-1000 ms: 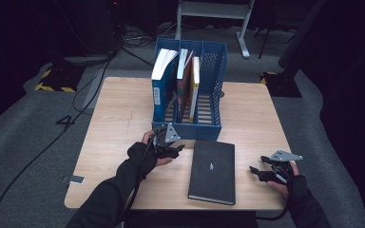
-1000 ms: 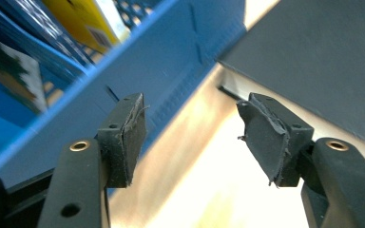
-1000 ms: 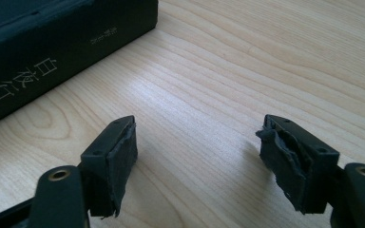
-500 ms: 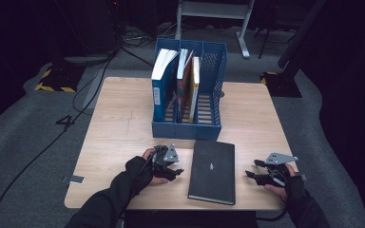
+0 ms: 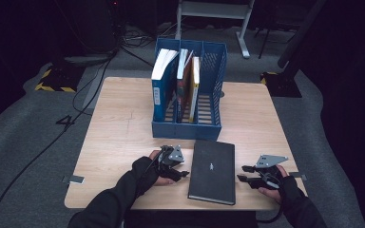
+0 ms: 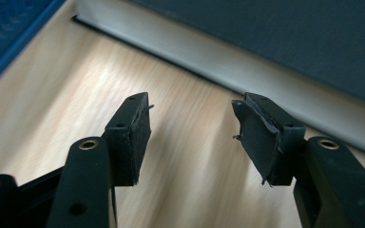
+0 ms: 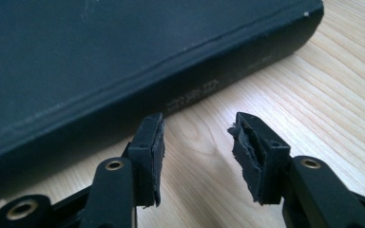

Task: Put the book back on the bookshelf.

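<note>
A black hardcover book (image 5: 212, 171) lies flat near the front edge of the wooden tabletop (image 5: 123, 123), just in front of a blue file rack (image 5: 189, 128) that holds several upright books (image 5: 163, 83). The left tool (image 5: 184, 174) sits low over the tabletop just beside the book's left edge, carried in a gloved left hand (image 5: 152, 168), its tips pointing at the book. In the left gripper view its jaws stand partly apart with bare wood between them, and the book's pale page edge (image 6: 228, 57) runs across just ahead; the jaws have just been closing a little, with nothing between them. The right tool (image 5: 241, 173) is at the book's right side, held in the right hand (image 5: 275, 183) and aimed at the book. In the right gripper view its jaws are about half apart, close to the dark spine (image 7: 209, 71), gripping nothing; they have just been closing markedly, again with only tabletop in the gap.
</note>
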`<state>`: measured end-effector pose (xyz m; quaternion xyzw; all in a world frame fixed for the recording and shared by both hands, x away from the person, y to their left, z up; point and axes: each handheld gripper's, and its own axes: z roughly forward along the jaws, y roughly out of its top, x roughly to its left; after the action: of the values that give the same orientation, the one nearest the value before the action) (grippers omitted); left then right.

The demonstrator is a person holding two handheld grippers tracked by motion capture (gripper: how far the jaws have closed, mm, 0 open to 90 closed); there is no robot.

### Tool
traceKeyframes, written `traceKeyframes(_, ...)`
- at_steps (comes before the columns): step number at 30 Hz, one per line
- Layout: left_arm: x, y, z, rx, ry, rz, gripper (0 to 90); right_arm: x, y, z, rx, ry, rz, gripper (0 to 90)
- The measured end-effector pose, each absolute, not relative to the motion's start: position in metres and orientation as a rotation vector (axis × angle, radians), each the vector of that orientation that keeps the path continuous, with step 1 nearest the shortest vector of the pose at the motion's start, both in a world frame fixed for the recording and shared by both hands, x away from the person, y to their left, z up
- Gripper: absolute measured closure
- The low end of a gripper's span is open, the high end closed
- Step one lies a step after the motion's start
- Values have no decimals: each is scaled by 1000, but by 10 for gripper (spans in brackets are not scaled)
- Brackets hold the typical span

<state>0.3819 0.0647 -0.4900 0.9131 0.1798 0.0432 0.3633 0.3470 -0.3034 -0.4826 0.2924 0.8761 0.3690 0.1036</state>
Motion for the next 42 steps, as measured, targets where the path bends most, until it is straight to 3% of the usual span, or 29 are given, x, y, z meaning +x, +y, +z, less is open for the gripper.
traceKeyframes(11, 377, 70, -478, 2240, 490, -147, 316, 347, -307, -482, 877, 2551, 1073, 495)
traceKeyframes(18, 378, 63, -479, 2214, 551, -223, 239, 348, -305, -482, 871, 2553, 1066, 493)
traceKeyframes(42, 400, 26, -488, 2240, 633, -319, 116, 359, -299, -490, 916, 2534, 1041, 507)
